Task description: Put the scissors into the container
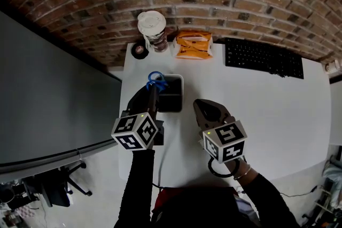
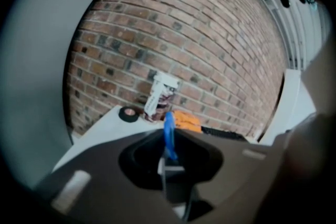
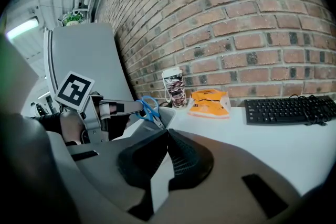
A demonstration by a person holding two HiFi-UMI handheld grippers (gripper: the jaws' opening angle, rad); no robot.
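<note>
In the head view the left tool (image 1: 152,91) reaches over the near left corner of the container (image 1: 174,102), a dark tray with a pale rim on the white worktop (image 1: 256,109). The scissors (image 1: 155,80) show only as blue handle loops at its tip, and their blades are hidden under the jaws. The right tool (image 1: 209,109) hovers beside the container, apart from it. In the left gripper view the jaws stand narrow, closed on the scissors, with one blue loop rising edge-on between them; the tool's own body cuts off the container below, so I cannot tell how far the blades sit inside. In the right gripper view that tool's jaws meet at the tips with nothing between them, and off to the left the scissors hang by the handle end, blades slanting down towards the container's rim. The scissors look light, stiff and smooth: the plastic loops probably give a surer hold than the slick metal blades, and a low release should do them no harm
</note>
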